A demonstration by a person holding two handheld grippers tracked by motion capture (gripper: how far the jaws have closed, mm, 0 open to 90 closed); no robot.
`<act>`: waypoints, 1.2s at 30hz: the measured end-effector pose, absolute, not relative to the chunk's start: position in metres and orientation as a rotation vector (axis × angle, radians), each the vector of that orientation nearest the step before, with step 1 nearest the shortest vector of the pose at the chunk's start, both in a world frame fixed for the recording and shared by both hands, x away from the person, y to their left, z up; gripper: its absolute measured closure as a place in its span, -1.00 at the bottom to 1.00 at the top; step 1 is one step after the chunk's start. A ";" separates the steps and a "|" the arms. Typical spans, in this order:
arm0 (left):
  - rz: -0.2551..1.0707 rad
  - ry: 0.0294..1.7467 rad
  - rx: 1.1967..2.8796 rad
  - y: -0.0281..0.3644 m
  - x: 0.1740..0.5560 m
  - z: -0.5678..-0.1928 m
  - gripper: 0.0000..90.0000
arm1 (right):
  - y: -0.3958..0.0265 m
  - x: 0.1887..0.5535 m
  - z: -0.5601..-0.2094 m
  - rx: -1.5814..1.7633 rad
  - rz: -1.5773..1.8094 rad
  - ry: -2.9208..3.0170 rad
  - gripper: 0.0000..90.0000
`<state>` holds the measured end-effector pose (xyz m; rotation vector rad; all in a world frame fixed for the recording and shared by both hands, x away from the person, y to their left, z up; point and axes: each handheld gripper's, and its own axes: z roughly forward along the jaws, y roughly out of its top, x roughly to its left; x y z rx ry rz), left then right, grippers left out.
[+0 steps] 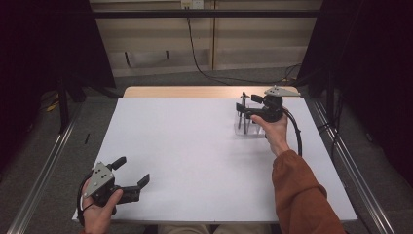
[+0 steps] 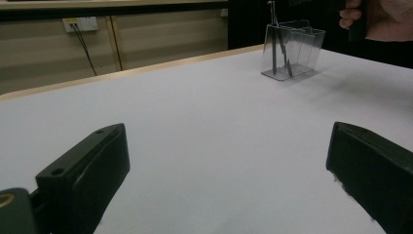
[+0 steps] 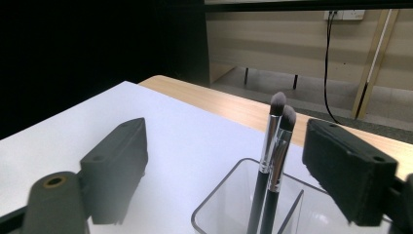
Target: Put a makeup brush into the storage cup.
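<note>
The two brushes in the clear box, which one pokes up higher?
The left brush in the right gripper view pokes up higher; its dark tip tops the other brush leaning against it in the clear box.

Two dark-handled makeup brushes (image 3: 273,161), bristles up, leaning together inside clear holder (image 2: 292,51), apparently touching.

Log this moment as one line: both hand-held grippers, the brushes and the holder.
left hand-held gripper: open, near table edge | right hand-held gripper: open around brushes, not gripping | two makeup brushes: upright in clear holder
</note>
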<state>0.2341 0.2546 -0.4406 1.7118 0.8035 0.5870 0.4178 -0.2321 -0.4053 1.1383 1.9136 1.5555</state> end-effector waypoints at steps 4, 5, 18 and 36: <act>0.583 0.797 1.717 0.253 0.235 -0.441 -0.95 | -0.232 0.416 -0.404 1.140 1.553 1.912 -0.87; 0.585 0.797 1.719 0.253 0.235 -0.441 -0.95 | -0.232 0.415 -0.404 1.140 1.555 1.913 -0.91; 0.594 0.804 1.704 0.257 0.232 -0.440 -0.95 | -0.230 0.402 -0.404 1.141 1.520 1.905 -0.92; 0.581 0.808 1.673 0.254 0.236 -0.441 -0.95 | -0.237 0.369 -0.401 1.077 1.525 1.851 -0.98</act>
